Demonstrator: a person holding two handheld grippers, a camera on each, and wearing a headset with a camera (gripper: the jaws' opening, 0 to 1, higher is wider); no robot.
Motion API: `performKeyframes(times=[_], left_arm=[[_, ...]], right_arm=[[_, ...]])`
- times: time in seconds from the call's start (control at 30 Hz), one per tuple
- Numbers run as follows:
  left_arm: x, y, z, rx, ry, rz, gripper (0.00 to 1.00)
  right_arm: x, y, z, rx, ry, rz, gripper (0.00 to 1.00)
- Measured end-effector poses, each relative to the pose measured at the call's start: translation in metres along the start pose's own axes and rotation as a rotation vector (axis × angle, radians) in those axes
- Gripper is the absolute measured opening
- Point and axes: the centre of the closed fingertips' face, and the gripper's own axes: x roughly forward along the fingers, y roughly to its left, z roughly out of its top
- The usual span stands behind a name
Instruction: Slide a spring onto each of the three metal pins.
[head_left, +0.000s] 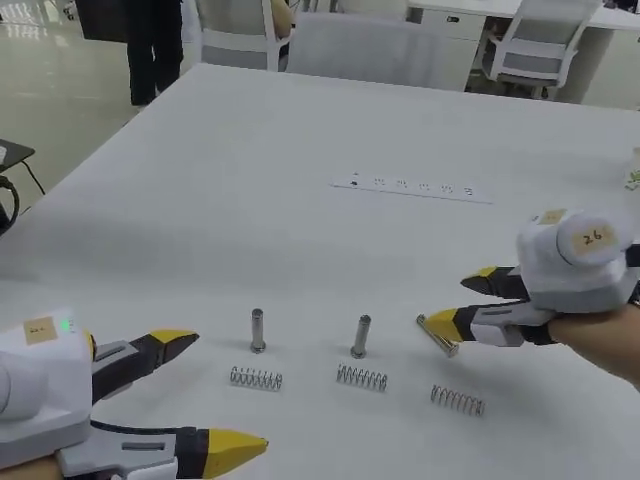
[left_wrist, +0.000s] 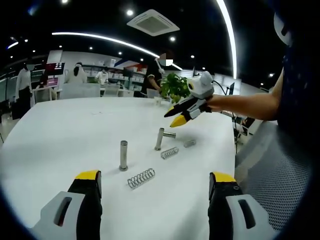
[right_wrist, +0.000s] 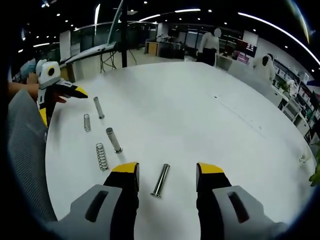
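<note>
Two pins (head_left: 258, 330) upright, 3rd pin (head_left: 437, 335) lying flat; power strip (head_left: 410, 187) beyond.

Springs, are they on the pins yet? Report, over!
Left gripper and right gripper open, empty. Three springs loose on table, none on pins. Those two upright, third pin flat between right jaws. Nothing blocking.

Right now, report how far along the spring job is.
Done: nothing; the three springs lie loose on the table, none on a pin. In hand: the right gripper, jaws open, is at the third pin, lying on its side; the left gripper is open, empty. Left: all three springs; two pins stand ready.
</note>
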Motion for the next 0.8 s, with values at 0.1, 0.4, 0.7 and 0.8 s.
performKeyframes(times=[0.1, 0.4, 0.7, 0.8], left_arm=[[0.0, 0.0, 0.0, -0.002, -0.001, 0.0, 0.86], [-0.001, 0.0, 0.0, -0.005, 0.001, 0.002, 0.85], [-0.001, 0.002, -0.002, -0.01, 0.001, 0.001, 0.84], [-0.001, 0.003, -0.004, -0.01, 0.002, 0.0, 0.83]], right_arm=[[0.006, 0.001, -0.002, 0.014, 0.024, 0.002, 0.4], [0.02, 0.001, -0.01, 0.04, 0.096, -0.008, 0.3], [0.029, 0.004, -0.021, 0.071, 0.161, -0.004, 0.23], [0.032, 0.004, -0.024, 0.075, 0.178, -0.004, 0.22]])
